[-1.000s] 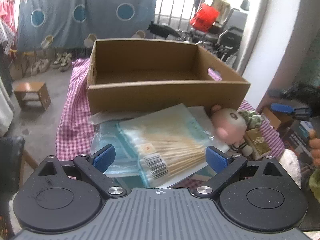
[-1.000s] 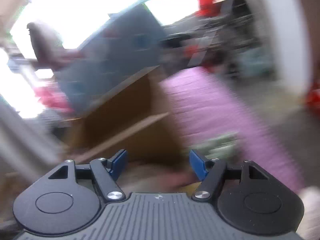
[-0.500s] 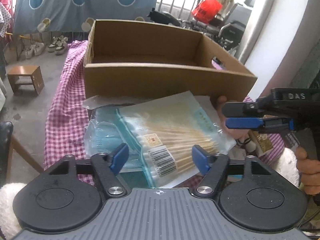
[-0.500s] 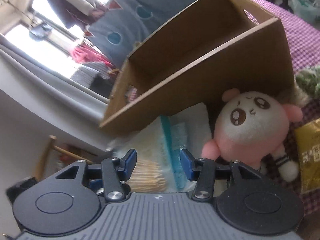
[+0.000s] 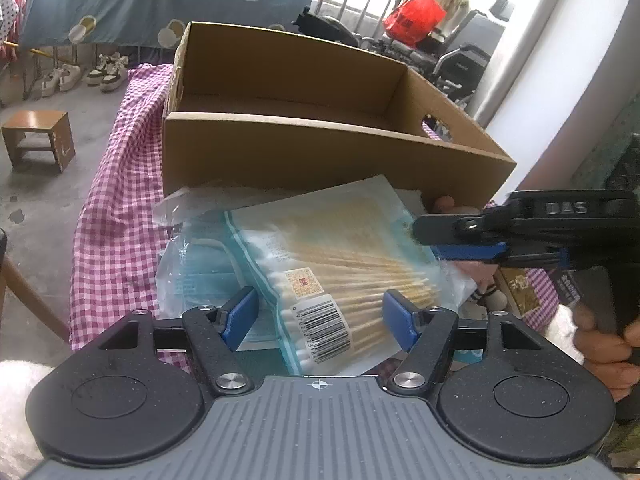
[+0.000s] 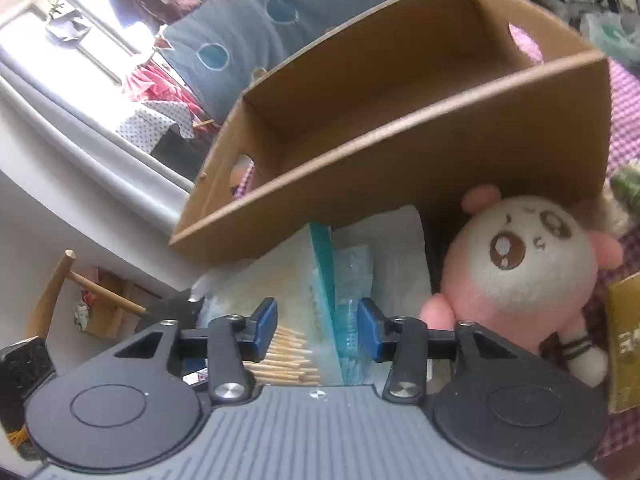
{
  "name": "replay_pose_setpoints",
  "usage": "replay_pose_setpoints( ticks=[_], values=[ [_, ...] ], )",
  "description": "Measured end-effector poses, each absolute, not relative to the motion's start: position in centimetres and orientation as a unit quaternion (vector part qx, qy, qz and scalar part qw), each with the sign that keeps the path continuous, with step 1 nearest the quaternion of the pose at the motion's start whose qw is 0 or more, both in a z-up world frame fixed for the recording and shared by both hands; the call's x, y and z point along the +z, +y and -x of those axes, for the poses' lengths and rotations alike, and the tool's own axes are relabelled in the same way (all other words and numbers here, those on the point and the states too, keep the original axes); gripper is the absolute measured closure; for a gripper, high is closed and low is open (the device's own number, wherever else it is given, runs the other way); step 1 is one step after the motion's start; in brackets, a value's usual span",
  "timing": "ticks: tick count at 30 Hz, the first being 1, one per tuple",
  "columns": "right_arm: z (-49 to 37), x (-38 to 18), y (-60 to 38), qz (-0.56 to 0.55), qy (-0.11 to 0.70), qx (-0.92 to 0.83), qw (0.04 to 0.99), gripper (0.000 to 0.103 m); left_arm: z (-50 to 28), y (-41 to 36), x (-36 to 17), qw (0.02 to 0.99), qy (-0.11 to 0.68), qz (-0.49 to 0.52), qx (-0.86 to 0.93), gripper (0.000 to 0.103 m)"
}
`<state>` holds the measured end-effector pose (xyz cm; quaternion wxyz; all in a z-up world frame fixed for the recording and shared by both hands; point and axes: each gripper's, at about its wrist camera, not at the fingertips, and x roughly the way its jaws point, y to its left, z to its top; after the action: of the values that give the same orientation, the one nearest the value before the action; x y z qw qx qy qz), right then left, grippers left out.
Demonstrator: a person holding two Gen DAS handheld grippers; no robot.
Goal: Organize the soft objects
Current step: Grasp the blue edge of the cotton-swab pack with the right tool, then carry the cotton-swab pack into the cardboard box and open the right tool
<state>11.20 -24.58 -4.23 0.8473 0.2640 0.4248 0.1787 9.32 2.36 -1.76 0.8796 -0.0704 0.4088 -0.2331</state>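
Left hand-held gripper (image 5: 320, 316): jaws apart, straddling the near end of a clear bag of cotton swabs (image 5: 340, 264) without pressing on it; nothing is grasped. The jaws narrowed within the last second and now stand about as they were half a second ago.

Right hand-held gripper (image 6: 317, 328): jaws have just been closing, and the far edge of the same swab bag (image 6: 304, 280), with its teal seal strip, lies between the blue pads. A gap shows beside each pad, so the bag is judged not yet pinched. In the left wrist view this gripper (image 5: 460, 240) reaches in from the right over the bag's far corner, with a person's hand (image 5: 608, 344) on its handle.

Beneath and to the left of the swab bag lies a second clear packet (image 5: 196, 264). Just right of the right gripper's fingers sits a pink-and-white plush toy (image 6: 520, 268), touching the near wall of the box. A gold packet (image 6: 624, 336) lies at the far right.

Directly ahead of both grippers stands an open cardboard box (image 5: 320, 152) on the red-checked cloth of the tabletop (image 5: 120, 208). As far as its interior shows, nothing is in it.

Progress, as a judgement: sorting is at its start. No item appears boxed; the swab bag is about to be taken, and the packet, plush toy and gold packet remain outside.
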Motion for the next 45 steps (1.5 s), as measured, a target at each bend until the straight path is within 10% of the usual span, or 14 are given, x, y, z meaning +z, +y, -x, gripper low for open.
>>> replay_pose_setpoints(
  ticks=[23,30,45],
  values=[
    [-11.8,-4.0,-23.1,-0.277,0.401,0.243,0.838,0.069,-9.5,2.9,-2.5,0.879,0.396,0.090,-0.249,0.030],
    [-12.6,-5.4,-22.6,-0.276,0.405,0.237,0.839,0.092,-9.7,3.6,-2.3,0.881,0.395,0.113,-0.234,0.043],
    [-10.6,1.6,-23.3,-0.256,0.310,0.303,0.864,0.095,-7.8,4.5,5.8,0.920,0.309,0.111,-0.215,0.051]
  ],
)
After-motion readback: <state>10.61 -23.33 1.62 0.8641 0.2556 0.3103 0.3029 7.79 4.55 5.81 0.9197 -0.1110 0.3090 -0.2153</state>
